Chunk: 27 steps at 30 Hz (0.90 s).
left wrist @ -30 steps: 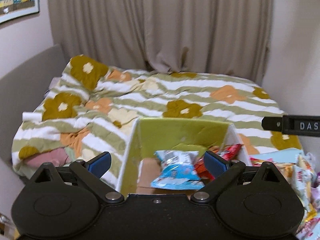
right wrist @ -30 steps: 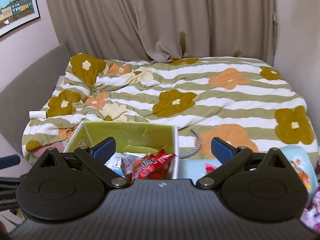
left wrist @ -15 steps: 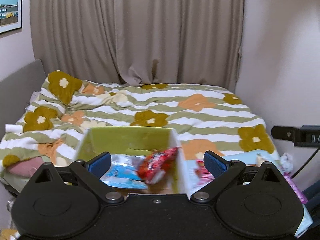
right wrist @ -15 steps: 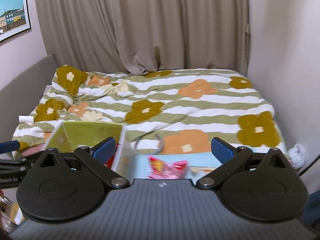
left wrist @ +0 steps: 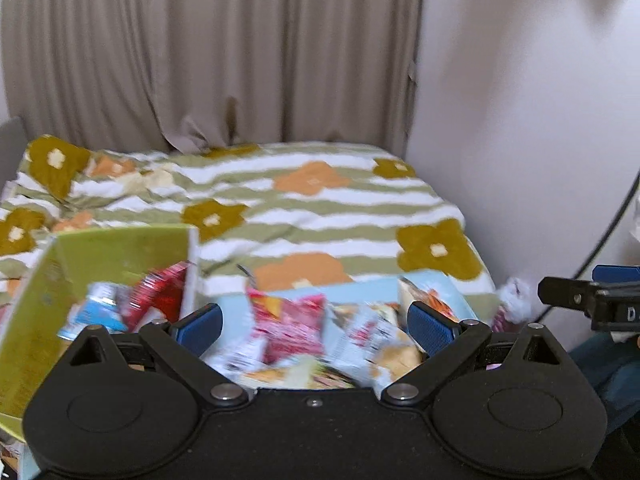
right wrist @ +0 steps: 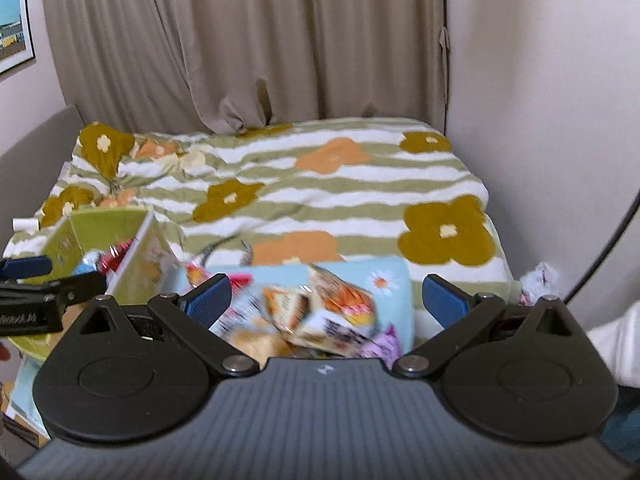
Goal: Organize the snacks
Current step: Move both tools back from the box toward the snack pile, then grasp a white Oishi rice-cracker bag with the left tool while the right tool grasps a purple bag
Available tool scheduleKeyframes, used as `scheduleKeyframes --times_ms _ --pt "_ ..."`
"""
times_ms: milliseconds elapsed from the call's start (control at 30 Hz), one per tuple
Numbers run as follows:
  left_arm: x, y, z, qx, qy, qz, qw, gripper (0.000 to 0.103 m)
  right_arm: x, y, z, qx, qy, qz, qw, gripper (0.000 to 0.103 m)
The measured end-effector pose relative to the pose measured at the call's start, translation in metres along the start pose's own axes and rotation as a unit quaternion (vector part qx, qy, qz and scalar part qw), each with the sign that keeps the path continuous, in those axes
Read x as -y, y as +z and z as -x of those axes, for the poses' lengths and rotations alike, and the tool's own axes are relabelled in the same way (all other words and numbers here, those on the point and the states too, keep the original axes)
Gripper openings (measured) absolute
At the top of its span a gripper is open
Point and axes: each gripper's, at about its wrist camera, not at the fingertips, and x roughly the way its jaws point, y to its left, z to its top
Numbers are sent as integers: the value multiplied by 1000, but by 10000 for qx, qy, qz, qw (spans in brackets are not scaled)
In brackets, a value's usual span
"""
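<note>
Left claw (left wrist: 316, 326) and right claw (right wrist: 326, 300): jaws apart, empty, above snack packets (right wrist: 320, 312). Green box (left wrist: 100, 248) lies left of both.

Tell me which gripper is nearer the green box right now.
Left. The left gripper hangs open just right of the green box, its left finger beside the box wall. The right gripper, also open, sits farther right, over the loose snack pile.

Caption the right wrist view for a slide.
Open right tool poised above loose snack packets on a light blue surface, green box at left.
</note>
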Motion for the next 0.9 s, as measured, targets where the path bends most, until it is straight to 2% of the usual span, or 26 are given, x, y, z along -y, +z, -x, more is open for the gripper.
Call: scheduleKeyframes --times_ms 300,633,900 --pt "30 -16 -71 -670 -344 -565 9956 101 35 -43 -37 -523 3 -133 9985 103" --pt "33 -21 -134 -1311 -794 -845 9846 100 30 -74 -87 -891 -205 -62 9958 103" --pt "33 -26 -159 -1741 -1188 -868 9737 97 22 -80 -110 -1013 -287 96 9944 103"
